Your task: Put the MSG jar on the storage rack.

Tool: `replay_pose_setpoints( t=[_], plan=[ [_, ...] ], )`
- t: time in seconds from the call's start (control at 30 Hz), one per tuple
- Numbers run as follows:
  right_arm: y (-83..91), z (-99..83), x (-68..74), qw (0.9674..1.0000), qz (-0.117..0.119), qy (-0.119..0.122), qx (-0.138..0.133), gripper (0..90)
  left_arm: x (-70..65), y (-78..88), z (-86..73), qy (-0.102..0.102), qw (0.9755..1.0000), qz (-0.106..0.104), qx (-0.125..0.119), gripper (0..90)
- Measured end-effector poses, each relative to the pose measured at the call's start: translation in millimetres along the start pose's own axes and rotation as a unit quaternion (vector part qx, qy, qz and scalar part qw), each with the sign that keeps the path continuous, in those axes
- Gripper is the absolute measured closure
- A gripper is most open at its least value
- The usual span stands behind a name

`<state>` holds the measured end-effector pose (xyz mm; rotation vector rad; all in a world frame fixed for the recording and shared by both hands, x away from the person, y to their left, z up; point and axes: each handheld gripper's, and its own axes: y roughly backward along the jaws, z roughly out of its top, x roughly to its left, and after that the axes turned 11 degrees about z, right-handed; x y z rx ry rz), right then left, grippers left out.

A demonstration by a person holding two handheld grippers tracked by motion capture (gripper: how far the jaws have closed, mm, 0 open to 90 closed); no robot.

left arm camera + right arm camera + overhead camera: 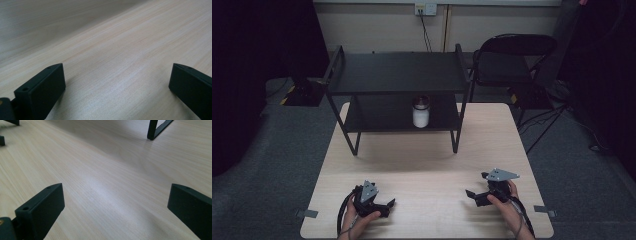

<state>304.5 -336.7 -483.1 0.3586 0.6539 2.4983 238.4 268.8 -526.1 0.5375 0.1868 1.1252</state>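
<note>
Both black tongs, left [388, 204] and right [472, 194], rest spread apart, empty, on the pale wooden counter [427, 165]; white jar [420, 111] sits on the black shelf [397, 120].

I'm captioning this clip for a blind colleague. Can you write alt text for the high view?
A person's hands rest two open grippers, left gripper and right gripper, on the near edge of a light wooden table. Beyond them stands a black two-tier shelf with a white jar on its lower level.

The high view looked forward and down over my table [427, 165]. My two gripper views sat low and close above its wood, sharing that tabletop; the right one faced a rack [397, 87] leg.
</note>
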Motion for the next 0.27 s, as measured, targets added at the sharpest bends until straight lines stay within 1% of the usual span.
replay_pose_setpoints(
  t=[0.07, 0.1, 0.17, 0.2, 0.27],
  plan=[
    [-1.3, 0.4, 1.1, 1.0, -0.004, -0.001, 0.005, 0.0, 0.0, 0.0, 0.0, 0.0, 1.0, 0.0, 0.0, 0.0],
    [-4.8, 0.5, 5.0, 0.9997, -0.018, -0.001, 0.014, 0.0, 0.0, 0.0, 0.0, 0.0, 1.0, 0.0, 0.0, 0.0],
    [-6.0, 0.3, 5.3, 0.9997, -0.02, 0.0, 0.017, 0.0, 0.0, 0.0, 0.0, 0.0, 1.0, 0.0, 0.0, 0.0],
    [-8.1, 2.0, 5.3, 0.9994, -0.02, 0.001, 0.027, 0.2, 0.0, 0.0, 0.0, 0.0, 1.0, 0.0, 0.0, 0.0],
    [-10.2, 1.9, 6.2, 0.9993, -0.021, 0.006, 0.031, 0.3, 0.0, 0.0, 0.0, 0.0, 1.0, 0.0, 0.0, 0.0]
  ],
)
